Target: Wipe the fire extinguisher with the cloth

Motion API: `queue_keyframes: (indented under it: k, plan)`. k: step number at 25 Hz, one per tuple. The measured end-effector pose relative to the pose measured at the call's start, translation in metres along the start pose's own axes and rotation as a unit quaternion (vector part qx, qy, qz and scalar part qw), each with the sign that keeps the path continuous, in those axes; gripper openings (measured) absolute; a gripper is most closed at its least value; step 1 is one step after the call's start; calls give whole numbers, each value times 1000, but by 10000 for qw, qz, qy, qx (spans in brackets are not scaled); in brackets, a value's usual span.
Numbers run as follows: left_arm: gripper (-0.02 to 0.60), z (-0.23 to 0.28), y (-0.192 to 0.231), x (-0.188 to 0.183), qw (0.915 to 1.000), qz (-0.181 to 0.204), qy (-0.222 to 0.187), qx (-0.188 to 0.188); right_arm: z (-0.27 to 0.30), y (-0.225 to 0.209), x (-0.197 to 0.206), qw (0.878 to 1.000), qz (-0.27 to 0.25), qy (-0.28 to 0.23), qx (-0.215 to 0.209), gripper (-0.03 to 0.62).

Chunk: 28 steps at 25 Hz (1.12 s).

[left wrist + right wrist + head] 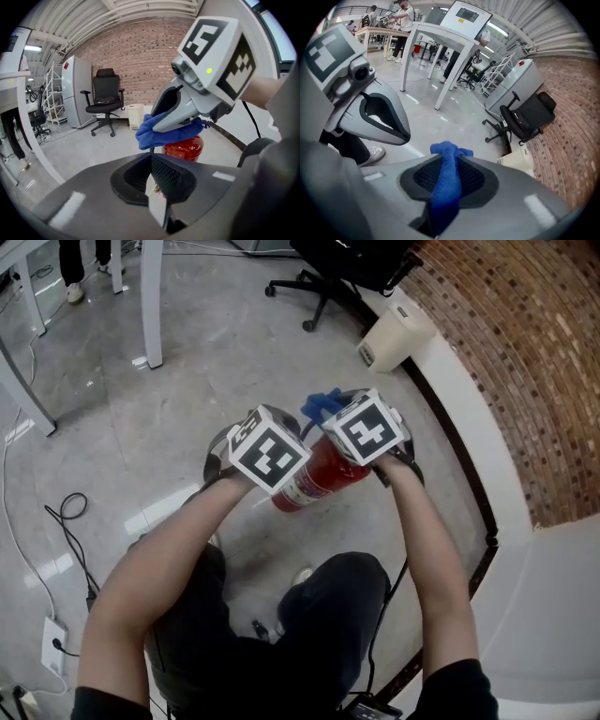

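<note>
A red fire extinguisher (314, 479) lies tilted on the floor between my two grippers; in the left gripper view its red body (183, 144) shows just past the jaws. My right gripper (333, 418) is shut on a blue cloth (321, 405), which bunches between its pads (446, 187) and rests on top of the extinguisher (164, 131). My left gripper (151, 161) is shut, close against the extinguisher's near end. Whether it pinches a thin part there I cannot tell. In the head view the left gripper (279, 470) is mostly hidden under its marker cube.
A black office chair (328, 277) and a beige bin (394, 334) stand beyond, by the curved white ledge (469, 418) and brick wall (525, 362). White table legs (150, 306) stand at the far left. Cables (70, 512) run across the glossy floor. My knees sit just behind the extinguisher.
</note>
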<state>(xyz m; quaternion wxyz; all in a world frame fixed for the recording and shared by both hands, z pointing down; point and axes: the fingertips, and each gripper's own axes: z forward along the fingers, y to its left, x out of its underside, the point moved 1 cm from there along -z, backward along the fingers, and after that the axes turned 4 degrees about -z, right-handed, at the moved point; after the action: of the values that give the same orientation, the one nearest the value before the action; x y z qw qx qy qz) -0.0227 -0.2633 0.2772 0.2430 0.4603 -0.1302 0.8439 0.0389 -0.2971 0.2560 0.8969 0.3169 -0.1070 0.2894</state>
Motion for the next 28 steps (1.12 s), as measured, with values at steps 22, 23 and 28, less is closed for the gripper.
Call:
queue_keyframes:
  k: [22,23,28]
  plan:
    - [5,-44,74,44,9976,-519,51,-455,64,55,-63,9925,-589,22,-1068,97]
    - [5,-46,75,44,9973,-542,38,-487,57,56,-69,9928,-610,-110,-1021,97]
    - [5,-64,66,30,9967,-533,-145,-603,14,54,-87,9931,-463,-764,-763,97]
